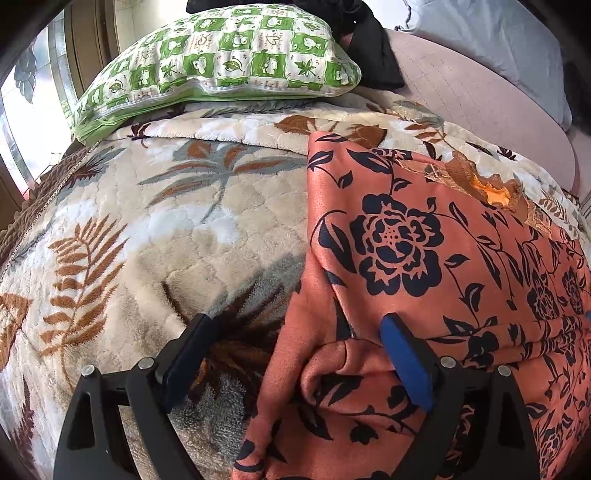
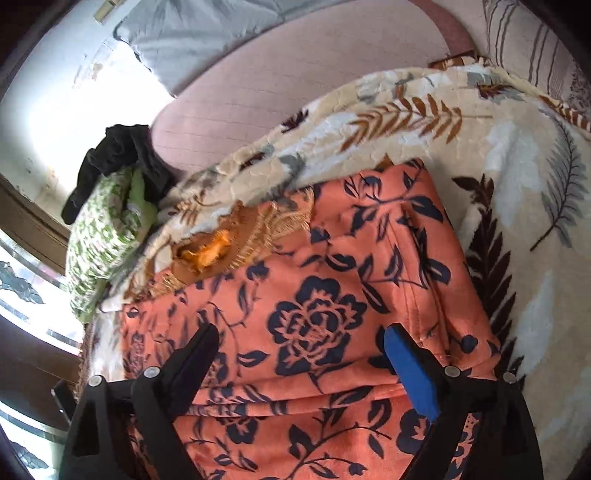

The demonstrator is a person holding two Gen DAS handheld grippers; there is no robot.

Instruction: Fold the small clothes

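Note:
An orange garment with a dark blue flower print point(image 1: 424, 266) lies partly folded on a cream leaf-patterned blanket point(image 1: 166, 221). Its gold-brown embroidered neckline point(image 1: 491, 188) points to the far side. My left gripper point(image 1: 295, 328) is open at the garment's left edge, with a bunched fold of the cloth between its fingers. In the right wrist view the same garment point(image 2: 314, 295) fills the middle, and its neckline point(image 2: 229, 243) is at the far left. My right gripper point(image 2: 301, 339) is open just above the garment's near part, holding nothing.
A green-and-white patterned pillow point(image 1: 221, 62) lies at the far end of the blanket with a black cloth point(image 1: 373, 48) behind it. A pink mattress point(image 2: 295, 85) and a grey pillow point(image 2: 192, 33) lie beyond. A window is at the left.

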